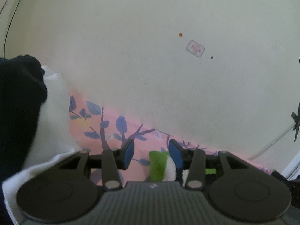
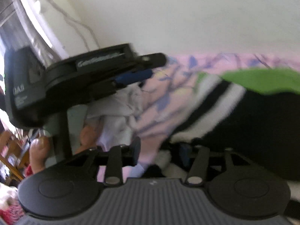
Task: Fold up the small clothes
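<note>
Materials and finish, both wrist views

Left gripper (image 1: 151, 154): matt black plastic linkages, ribbed grey plastic body bottom centre, blue rubbery-looking pads (image 1: 129, 154), dull metal pivot pins (image 1: 112, 184). Bedsheet (image 1: 112, 131), lower middle: smooth pink printed cloth with blue leaf pattern. Sock (image 1: 159, 166) between the jaws: soft fuzzy knit, green and white. White cloth (image 1: 54, 112) lower left, matt; black cloth (image 1: 18, 103) far left, matt. Wall (image 1: 150, 46): matt cream paint with small stains and a glossy-looking sticker (image 1: 195, 48). Right view, blurred: right gripper (image 2: 159, 151) same matt black plastic; striped knit garment (image 2: 243, 112) at right, black, white, green; crumpled white cloth centre left.
</note>
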The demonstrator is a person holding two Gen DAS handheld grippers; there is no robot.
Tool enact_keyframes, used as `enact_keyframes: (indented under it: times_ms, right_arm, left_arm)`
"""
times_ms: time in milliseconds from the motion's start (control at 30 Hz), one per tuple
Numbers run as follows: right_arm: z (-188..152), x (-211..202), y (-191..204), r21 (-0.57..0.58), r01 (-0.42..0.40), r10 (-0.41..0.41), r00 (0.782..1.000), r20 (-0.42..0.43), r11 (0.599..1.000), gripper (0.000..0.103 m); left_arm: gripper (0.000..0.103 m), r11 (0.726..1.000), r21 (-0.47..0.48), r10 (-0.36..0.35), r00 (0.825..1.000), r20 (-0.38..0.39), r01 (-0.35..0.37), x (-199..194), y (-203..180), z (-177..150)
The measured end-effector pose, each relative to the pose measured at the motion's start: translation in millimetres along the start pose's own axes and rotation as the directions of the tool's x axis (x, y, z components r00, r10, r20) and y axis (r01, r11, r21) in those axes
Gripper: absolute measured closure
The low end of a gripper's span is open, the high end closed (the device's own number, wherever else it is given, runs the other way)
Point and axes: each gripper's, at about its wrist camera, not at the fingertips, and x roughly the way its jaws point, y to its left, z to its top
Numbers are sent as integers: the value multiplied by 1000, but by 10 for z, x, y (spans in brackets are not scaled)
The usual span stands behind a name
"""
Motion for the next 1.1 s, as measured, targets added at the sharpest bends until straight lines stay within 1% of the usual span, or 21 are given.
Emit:
enact_keyframes:
  times_ms: [67, 133, 233, 300, 367, 433, 467, 533, 600, 633, 667, 733, 767, 800, 833, 867, 900, 933, 1000, 1100]
  right_arm:
    - [18, 53, 77, -44, -1, 0, 1000, -8, 999, 50]
    - [5, 2, 66, -58, -9, 7, 1000, -24, 998, 51]
    - [-80, -261, -13, -57, -22, 20, 999, -31, 998, 53]
    - [-161, -527, -59, -63, -2, 2, 1000, 4, 998, 54]
    - [-229, -859, -92, -66, 39, -34, 997, 74, 997, 54]
    - [-252, -1159, -191, -39, 99, -92, 983, 158, 994, 54]
    - [-257, -1302, -275, -3, 127, -124, 972, 199, 992, 54]
    - [-250, -1494, -449, 61, 162, -172, 954, 246, 985, 54]
    - [-246, -1632, -651, 135, 213, -243, 932, 270, 968, 54]
    - [-245, -1665, -744, 174, 249, -288, 920, 264, 953, 54]
    - [-250, -1692, -876, 222, 298, -349, 904, 246, 929, 54]
    - [-322, -1688, -1071, 291, 367, -431, 881, 197, 883, 52]
    - [-397, -1656, -1203, 344, 395, -466, 871, 154, 852, 53]
    - [-495, -1698, -1264, 365, 364, -455, 867, 204, 857, 53]
    - [-553, -1749, -1298, 381, 337, -441, 868, 227, 861, 53]
    - [-562, -1810, -1315, 396, 324, -436, 869, 235, 859, 52]
    - [-566, -1824, -1339, 402, 329, -444, 864, 237, 855, 52]
    - [-564, -1838, -1354, 406, 323, -436, 871, 225, 855, 52]
    - [-559, -1890, -1382, 420, 316, -438, 868, 234, 851, 53]
    - [-579, -1884, -1374, 446, 328, -468, 848, 249, 833, 53]
  left_arm:
    - [62, 1000, -4, -3, 1000, 7, 3, -26, 15, 20]
    - [62, 1000, -7, -5, 1000, 9, 5, -32, 12, 23]
    - [62, 1000, 11, 11, 1000, 6, -11, -15, -42, 1]
    - [61, 1000, 17, 19, 1000, -3, -19, -5, -86, -8]
    - [60, 1000, 29, 4, 1000, -6, -4, -23, -163, -15]
    - [58, 998, 60, -22, 1000, -2, 22, -69, -278, -35]
    - [58, 996, 75, -37, 999, 0, 37, -87, -330, -42]
    - [58, 991, 102, -83, 997, -4, 83, -115, -450, -65]
    - [58, 985, 115, -129, 991, -22, 130, -112, -535, -103]
    - [58, 981, 121, -145, 989, -39, 149, -88, -578, -135]
    - [58, 979, 131, -150, 987, -56, 156, -55, -616, -171]
    - [59, 976, 162, -132, 986, -100, 147, 60, -665, -237]
    - [59, 975, 176, -111, 986, -123, 132, 124, -676, -267]
    - [59, 976, 191, -75, 986, -150, 103, 193, -679, -300]
    - [59, 976, 208, -19, 983, -181, 58, 288, -668, -330]
    - [62, 976, 219, 26, 977, -214, 22, 372, -640, -370]
    - [61, 978, 210, 35, 973, -226, 14, 415, -603, -365]
    - [60, 983, 184, 13, 975, -221, 29, 394, -567, -336]
    - [60, 985, 172, 13, 974, -227, 27, 391, -523, -332]
    - [60, 984, 179, 20, 974, -225, 21, 372, -543, -326]
